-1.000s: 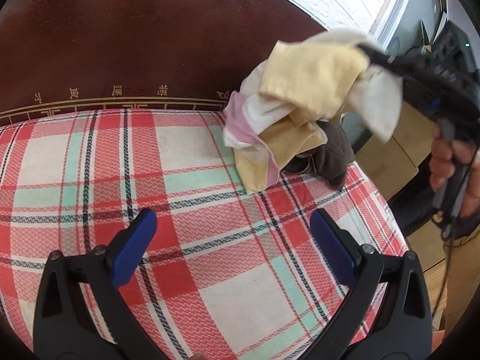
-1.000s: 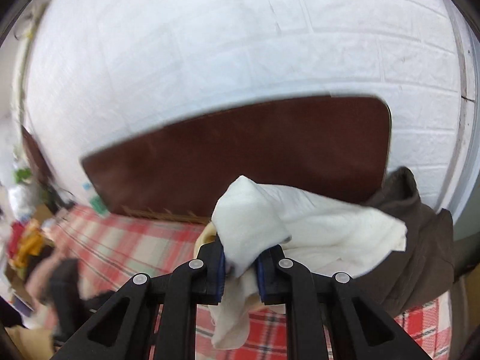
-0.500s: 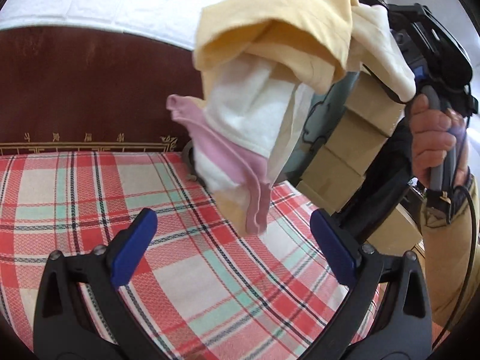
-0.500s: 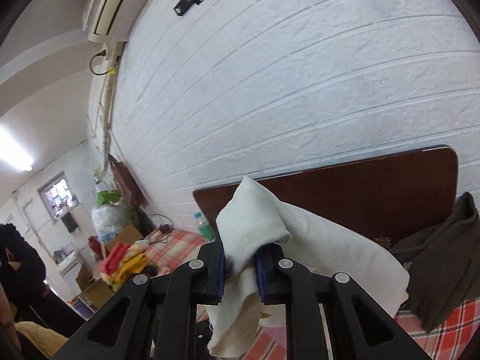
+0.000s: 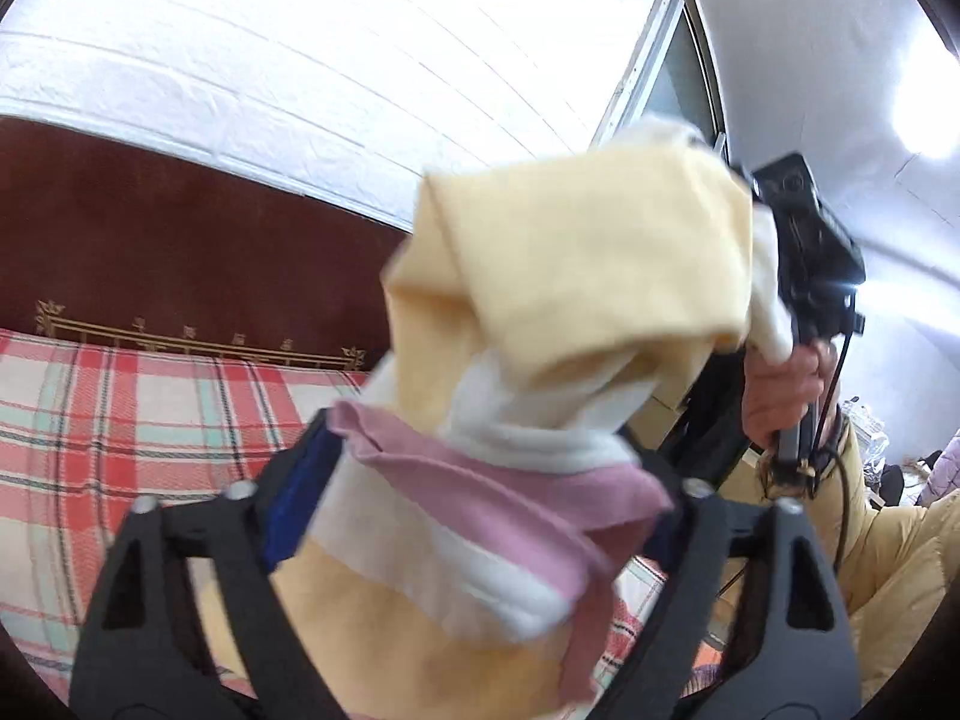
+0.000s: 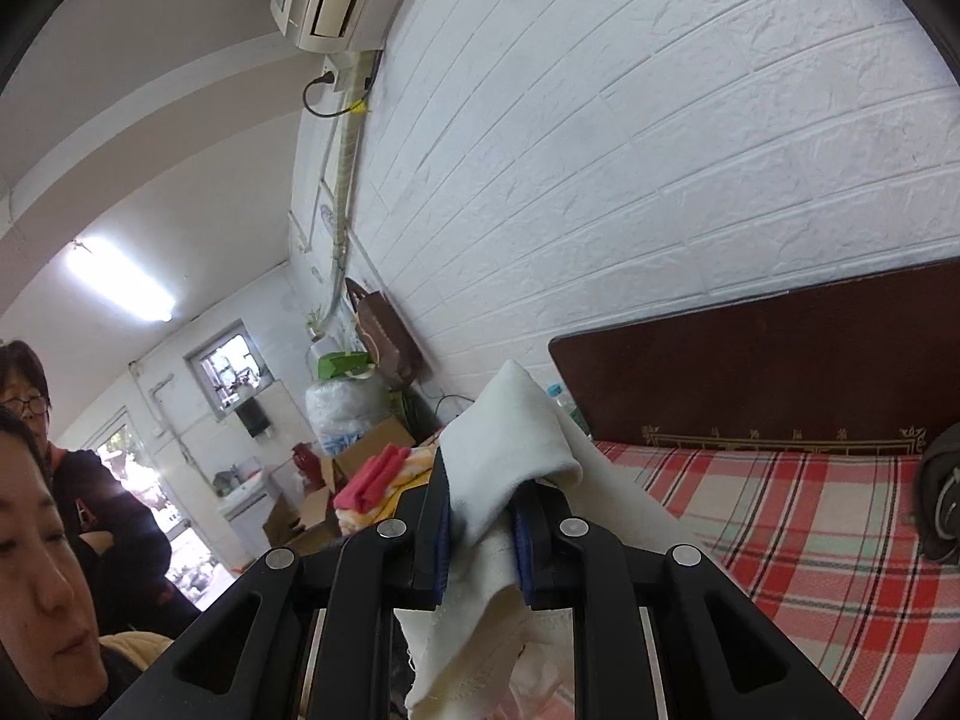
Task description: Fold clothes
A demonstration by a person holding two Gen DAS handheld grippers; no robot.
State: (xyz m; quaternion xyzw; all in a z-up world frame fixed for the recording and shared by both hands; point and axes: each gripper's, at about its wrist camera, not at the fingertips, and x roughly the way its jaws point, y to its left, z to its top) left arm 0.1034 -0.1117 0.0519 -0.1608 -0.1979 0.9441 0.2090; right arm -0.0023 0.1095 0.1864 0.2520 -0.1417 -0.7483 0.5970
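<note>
Your right gripper (image 6: 480, 540) is clamped on a cream fold of the garment (image 5: 576, 324), with only a small bunch of cloth between the blue pads. The rest hangs free in the air above the plaid bedspread (image 5: 120, 420), in front of the dark headboard (image 5: 180, 252). Your left gripper (image 5: 474, 492) has its jaws set wide around the dangling lower part, where the pink band (image 5: 480, 486) and the yellow panel cross; the cloth lies between them, but blur hides whether the pads touch it.

If you close the left now, you will probably catch several layers at once, pink trim and white lining together, and the piece will not open flat over the bedspread. Pulling the two grippers apart hard could drag the small cream fold out of the right pads, dropping the whole thing in a heap. The dark garment (image 6: 939, 492) near the headboard's right end could get tangled in if you lay down there.
</note>
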